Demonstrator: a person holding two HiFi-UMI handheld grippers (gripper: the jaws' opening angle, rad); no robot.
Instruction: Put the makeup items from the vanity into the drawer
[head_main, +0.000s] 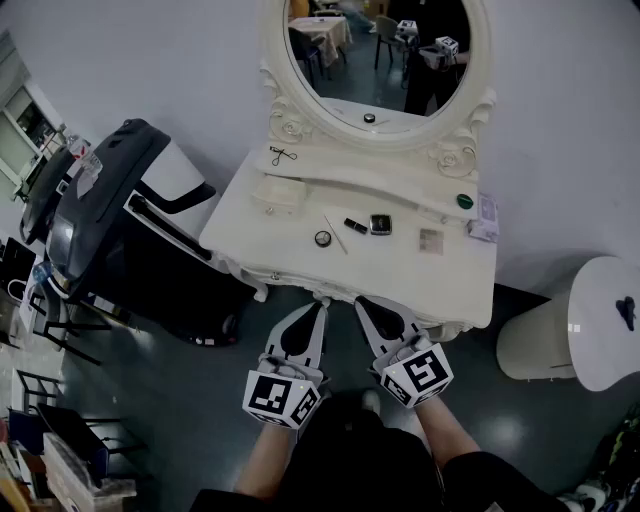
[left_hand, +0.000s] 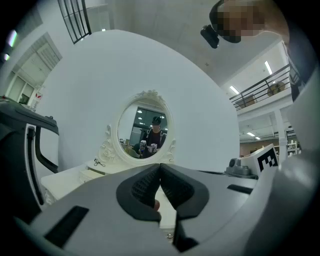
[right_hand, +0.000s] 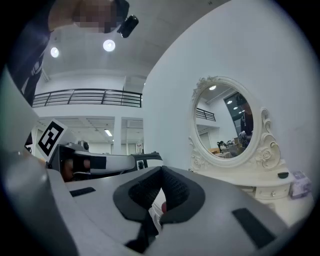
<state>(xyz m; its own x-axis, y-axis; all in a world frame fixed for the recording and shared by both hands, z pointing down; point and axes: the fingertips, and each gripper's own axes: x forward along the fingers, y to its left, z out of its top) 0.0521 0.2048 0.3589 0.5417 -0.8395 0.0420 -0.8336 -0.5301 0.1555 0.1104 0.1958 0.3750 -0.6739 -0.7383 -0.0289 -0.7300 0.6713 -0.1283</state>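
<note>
The grey left gripper (head_main: 321, 303) and right gripper (head_main: 361, 301), jaws together and empty, point at the white wooden vanity's (head_main: 400, 282) front edge, probably to open the drawer first; the small black makeup items (head_main: 355, 225) lie on top.

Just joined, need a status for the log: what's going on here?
A person stands at a white vanity with a gripper in each hand. The left gripper and right gripper are both shut and empty, tips side by side at the vanity's front edge. The makeup is on top: a round compact, a black tube, a square case and a curler near the mirror. No drawer shows open, so the job looks unstarted.
</note>
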